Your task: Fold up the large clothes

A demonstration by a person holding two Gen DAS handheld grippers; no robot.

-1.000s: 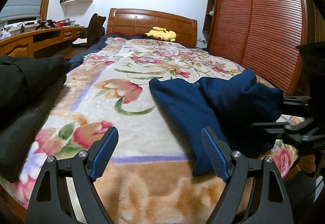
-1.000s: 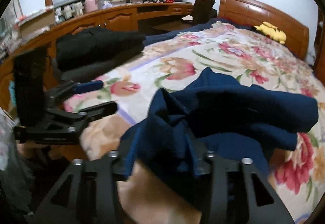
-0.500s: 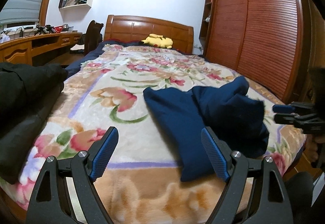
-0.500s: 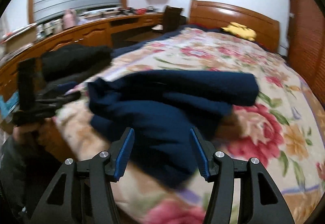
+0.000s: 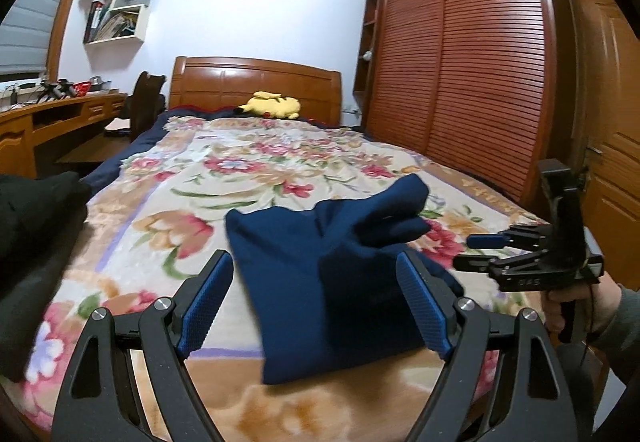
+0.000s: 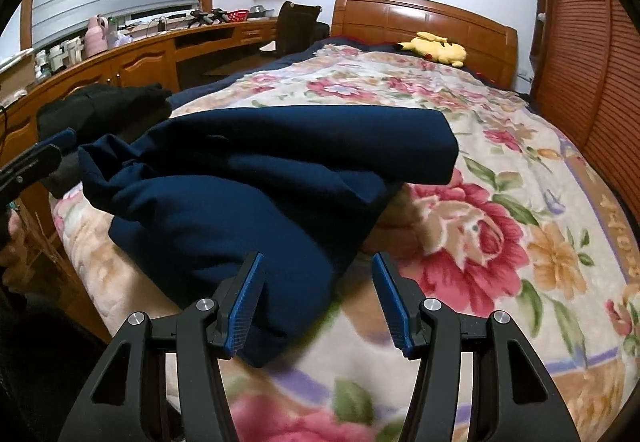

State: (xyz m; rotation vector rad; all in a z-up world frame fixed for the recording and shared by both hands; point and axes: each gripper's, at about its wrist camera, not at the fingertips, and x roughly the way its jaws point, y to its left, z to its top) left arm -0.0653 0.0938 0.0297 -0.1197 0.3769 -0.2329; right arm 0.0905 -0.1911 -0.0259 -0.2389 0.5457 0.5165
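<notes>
Released since a second ago, the navy garment [image 6: 248, 177] lies folded near the floral blanket's [image 6: 500, 169] foot edge; right gripper [image 6: 318, 302] and left gripper [image 5: 316, 310] gape empty, bare blanket toward twelve o'clock.

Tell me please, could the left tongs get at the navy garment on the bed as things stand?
Probably yes: the left tongs stand open and empty just before the navy garment, which lies free on the floral blanket; the right tongs are also off it.
</notes>
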